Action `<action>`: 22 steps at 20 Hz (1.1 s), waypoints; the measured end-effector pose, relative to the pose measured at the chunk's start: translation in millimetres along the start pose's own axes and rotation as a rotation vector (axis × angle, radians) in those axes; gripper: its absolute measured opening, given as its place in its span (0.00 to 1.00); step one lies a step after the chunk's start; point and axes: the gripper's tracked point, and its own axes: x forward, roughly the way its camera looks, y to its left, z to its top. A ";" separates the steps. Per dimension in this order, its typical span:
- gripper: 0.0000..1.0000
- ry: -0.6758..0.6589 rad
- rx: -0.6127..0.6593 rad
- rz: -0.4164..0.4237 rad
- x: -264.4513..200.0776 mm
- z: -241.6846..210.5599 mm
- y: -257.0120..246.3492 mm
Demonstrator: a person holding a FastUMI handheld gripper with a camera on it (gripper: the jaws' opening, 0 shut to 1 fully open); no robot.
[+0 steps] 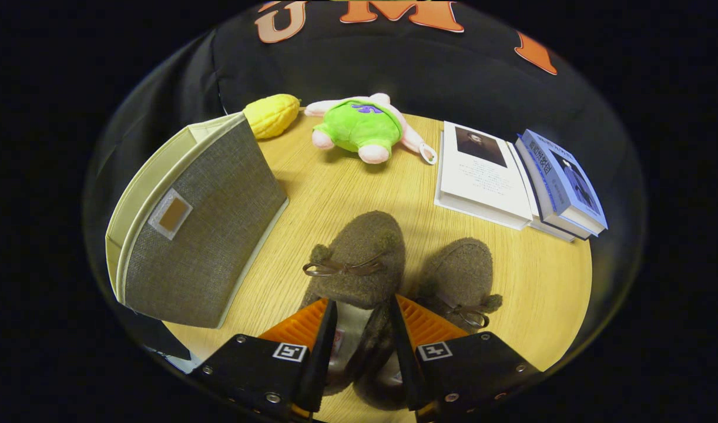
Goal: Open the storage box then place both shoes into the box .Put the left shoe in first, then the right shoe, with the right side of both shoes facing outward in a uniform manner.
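Two fuzzy brown shoes with thin bows lie on the round wooden table. The bigger-looking shoe points its toe away from me, and its heel end sits between my fingers. My gripper is closed onto that heel, with the pale lining and one fuzzy side wall showing in the gap. The second shoe lies just to the right, its bow turned towards me. The grey fabric storage box with cream trim stands to the left of the fingers, its labelled grey face towards the shoes. Whether it is open I cannot tell.
Beyond the shoes lie a pink plush toy in a green shirt and a yellow plush corn-like toy by the box's far corner. Two books, one white and one blue, lie at the table's right side.
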 end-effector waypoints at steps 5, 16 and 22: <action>0.33 0.062 0.058 -0.068 17.2 -7.9 -10.8; 0.04 0.134 0.275 -0.044 25.4 -6.1 -11.5; 0.04 0.100 0.322 -0.019 7.6 4.6 6.6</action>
